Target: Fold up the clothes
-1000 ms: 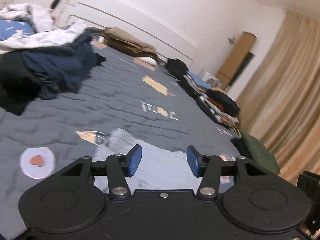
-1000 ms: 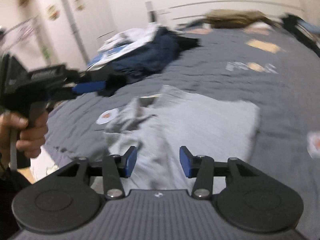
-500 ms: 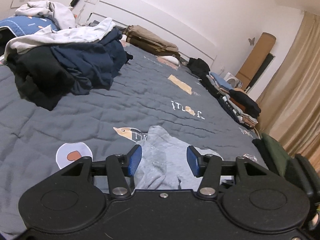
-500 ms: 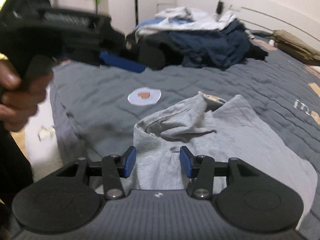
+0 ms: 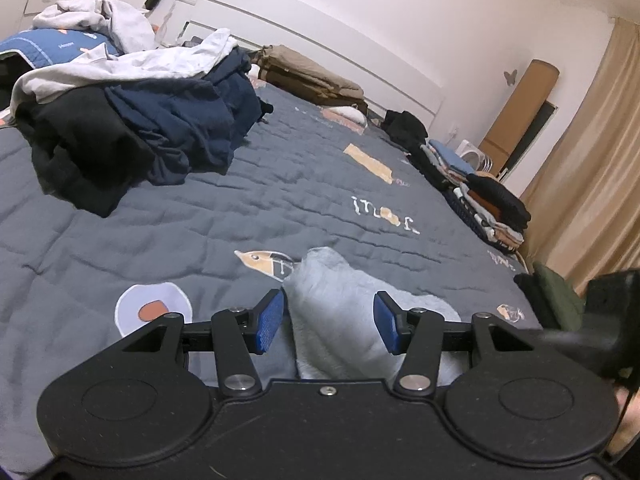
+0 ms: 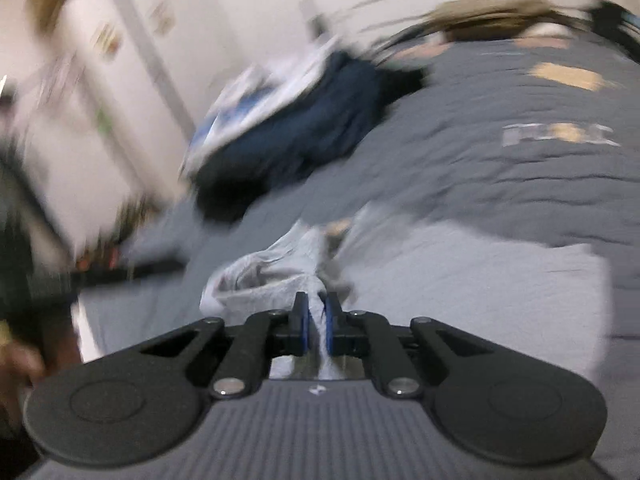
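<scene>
While the pale grey cotton garment lies flat on the dark grey quilted bedspread, right gripper has just closed, pinching a bunched fold, likely to lift that edge over. Left gripper hangs open, straddling another fold without pressing, probably staged to grab next.

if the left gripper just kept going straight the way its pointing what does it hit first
Most likely the light grey garment, whose raised fold lies between the open pads of the left gripper, apparently untouched. Beyond it comes the grey quilt; the dark clothes pile sits off to the left, though depth is hard to judge.
</scene>
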### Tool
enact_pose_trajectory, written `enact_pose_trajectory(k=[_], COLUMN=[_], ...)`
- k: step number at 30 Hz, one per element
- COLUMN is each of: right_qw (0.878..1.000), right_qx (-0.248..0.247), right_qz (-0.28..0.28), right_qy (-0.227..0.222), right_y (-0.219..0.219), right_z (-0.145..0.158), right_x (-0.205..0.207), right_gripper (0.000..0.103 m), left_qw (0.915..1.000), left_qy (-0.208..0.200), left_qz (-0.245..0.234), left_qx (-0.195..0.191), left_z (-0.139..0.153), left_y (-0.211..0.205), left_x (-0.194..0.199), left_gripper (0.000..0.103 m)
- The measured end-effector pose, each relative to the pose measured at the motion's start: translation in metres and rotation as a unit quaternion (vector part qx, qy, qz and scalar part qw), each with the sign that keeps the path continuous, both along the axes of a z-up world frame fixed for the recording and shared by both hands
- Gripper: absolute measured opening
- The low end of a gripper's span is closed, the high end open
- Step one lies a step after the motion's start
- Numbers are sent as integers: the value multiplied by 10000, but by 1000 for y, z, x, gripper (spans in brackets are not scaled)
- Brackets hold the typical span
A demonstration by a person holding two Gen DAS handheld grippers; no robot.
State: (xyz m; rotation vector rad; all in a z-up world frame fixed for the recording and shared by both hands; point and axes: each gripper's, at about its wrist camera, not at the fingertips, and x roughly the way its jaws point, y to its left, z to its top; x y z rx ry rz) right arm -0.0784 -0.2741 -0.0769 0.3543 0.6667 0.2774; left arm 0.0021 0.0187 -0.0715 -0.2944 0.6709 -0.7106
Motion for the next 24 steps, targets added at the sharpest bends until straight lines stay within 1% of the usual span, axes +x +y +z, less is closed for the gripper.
enact_pose_trajectory(k=[2, 4, 8, 10, 12, 14, 16, 18, 21, 24], right_qw=[9979, 9921, 9831, 9853, 9865, 9889, 9896, 9901, 9908, 9911], right_qx=[168, 7, -324, 8, 330, 519, 610, 665, 698, 737], right_qz=[-621, -1254, -1752, -1653, -1543, -1310, -1176, -1077, -969, -776], right_qy=[-66, 25, 418, 429, 442, 482, 553, 607, 631, 790], right_y=[-32, -60, -88, -94, -99, -107, -112, -115, -115, -107], right_z=[5, -4, -29, -35, -39, -38, -35, -32, -37, -46], right_x=[-8, -12, -15, -18, -20, -23, -26, -31, -31, -29], right_gripper=[8, 8, 8, 8, 11, 14, 22, 39, 46, 47], left_qw=[10000, 9999, 9997, 9996, 9995, 9994, 9992, 9991, 9990, 9988], left_qy=[8, 19, 24, 20, 26, 28, 28, 39, 55, 56], left_qz=[-34, -85, -183, -224, -260, -296, -342, -367, -393, -432], left_qx=[26, 67, 159, 178, 179, 184, 193, 211, 223, 206], left_z=[-1, -2, -5, -6, -7, -8, -9, -10, -11, -10], left_y=[-5, -12, -26, -32, -37, -42, -46, -50, -55, -60], left_x=[-1, -1, -3, -3, -3, -4, -4, -4, -4, -5], left_gripper=[50, 50, 52, 52, 52, 52, 52, 52, 52, 52])
